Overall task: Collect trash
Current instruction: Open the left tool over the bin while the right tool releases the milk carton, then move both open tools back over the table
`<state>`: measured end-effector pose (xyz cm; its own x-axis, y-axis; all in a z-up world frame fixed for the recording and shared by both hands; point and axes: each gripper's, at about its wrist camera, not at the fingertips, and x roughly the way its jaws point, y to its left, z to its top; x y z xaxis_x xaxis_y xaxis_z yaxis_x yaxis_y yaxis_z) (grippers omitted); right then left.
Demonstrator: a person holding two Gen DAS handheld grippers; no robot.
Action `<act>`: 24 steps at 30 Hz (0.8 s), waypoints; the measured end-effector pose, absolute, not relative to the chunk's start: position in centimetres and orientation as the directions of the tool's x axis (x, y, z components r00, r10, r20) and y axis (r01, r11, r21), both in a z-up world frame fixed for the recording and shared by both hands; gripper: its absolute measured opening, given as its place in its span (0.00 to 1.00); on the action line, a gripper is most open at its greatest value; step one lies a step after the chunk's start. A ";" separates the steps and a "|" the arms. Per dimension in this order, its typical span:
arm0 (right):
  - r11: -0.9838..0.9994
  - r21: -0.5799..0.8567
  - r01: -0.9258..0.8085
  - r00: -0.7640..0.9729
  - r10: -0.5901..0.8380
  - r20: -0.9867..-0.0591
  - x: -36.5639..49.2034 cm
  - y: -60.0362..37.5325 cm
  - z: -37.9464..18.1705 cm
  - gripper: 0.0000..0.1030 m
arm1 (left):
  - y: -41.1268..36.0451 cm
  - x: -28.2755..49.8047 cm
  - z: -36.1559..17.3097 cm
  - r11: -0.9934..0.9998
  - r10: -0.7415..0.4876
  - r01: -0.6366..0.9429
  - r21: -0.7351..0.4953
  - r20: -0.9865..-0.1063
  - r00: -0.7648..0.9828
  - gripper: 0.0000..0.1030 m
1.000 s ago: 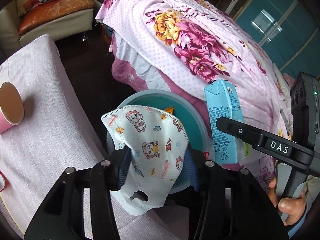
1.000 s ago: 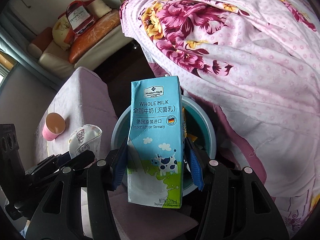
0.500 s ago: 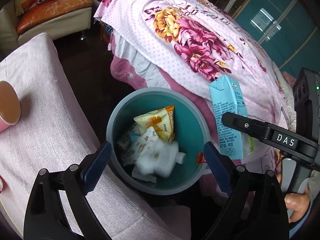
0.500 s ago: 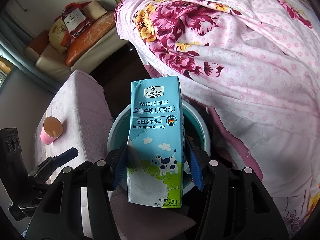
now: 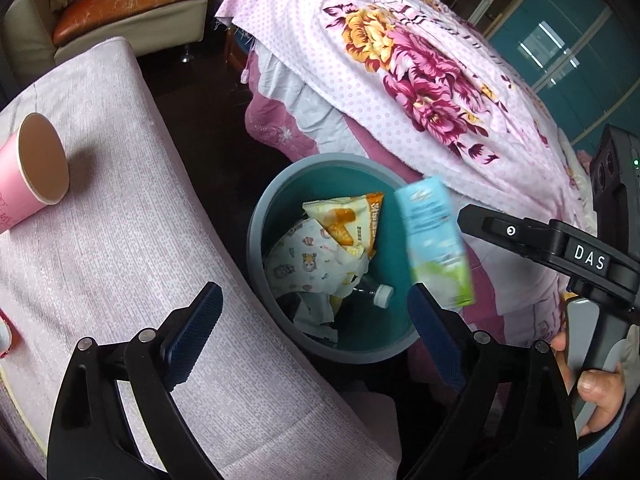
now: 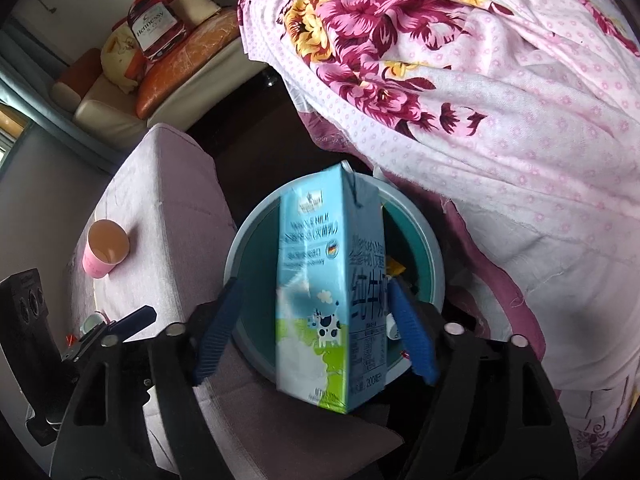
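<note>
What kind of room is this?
Probably a lived-in bedroom or sitting room: a floral bedspread draped over a bed, a cushioned sofa, and a trash bin beside them.

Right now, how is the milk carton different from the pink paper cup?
The milk carton is a blue and green box, motion-blurred between the right gripper's spread fingers over the trash bin. The pink paper cup is round and sharp, sitting on the pink-covered table, away from both grippers. Both are drink containers.
</note>
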<state>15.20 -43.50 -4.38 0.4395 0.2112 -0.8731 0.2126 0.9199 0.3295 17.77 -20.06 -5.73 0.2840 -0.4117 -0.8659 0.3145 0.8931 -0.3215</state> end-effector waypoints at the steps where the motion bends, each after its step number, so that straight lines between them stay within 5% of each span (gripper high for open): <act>1: 0.921 0.327 0.212 0.440 0.209 -0.873 15.1 -43.4 -4.4 0.71 | -19.7 17.5 -5.7 0.895 -0.409 0.310 -0.320 -0.867 0.284 0.91; 24: 0.955 0.257 0.149 0.426 0.172 -0.888 12.0 -36.9 -1.1 0.75 | -12.8 13.3 -3.8 0.899 -0.431 0.238 -0.367 -0.838 0.335 0.92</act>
<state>11.95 -36.85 -1.15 0.4264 0.1722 -0.8880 0.1490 0.9549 0.2568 13.25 -12.82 -3.77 0.3351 -0.4308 -0.8379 0.2376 0.8992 -0.3673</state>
